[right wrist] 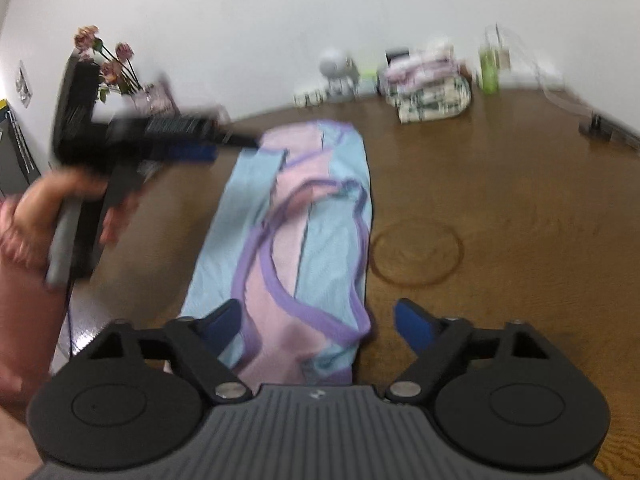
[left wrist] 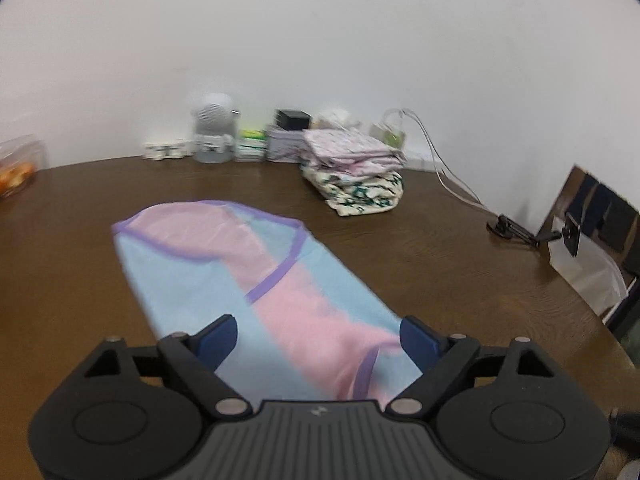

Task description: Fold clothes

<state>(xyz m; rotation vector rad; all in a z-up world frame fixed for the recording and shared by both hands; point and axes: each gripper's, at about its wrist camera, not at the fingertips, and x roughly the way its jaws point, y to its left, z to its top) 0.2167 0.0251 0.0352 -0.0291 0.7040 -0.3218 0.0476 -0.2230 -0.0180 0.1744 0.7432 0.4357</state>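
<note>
Midway through folding, apparently: garment (right wrist: pixel 296 240) laid in a long narrow strip on the table (right wrist: pixel 500 200), side flaps already turned in, one end near the front edge, the other toward the back edge and the folded stack (left wrist: pixel 354 172). Next, probably: pinch the near end's two corners and carry them lengthwise over the far end. Left gripper (left wrist: pixel 320 336) with jaws wide apart above the near end, holding nothing. Right gripper (right wrist: pixel 318 320) likewise spread over the cloth, gripping nothing; contact with the fabric unclear.
</note>
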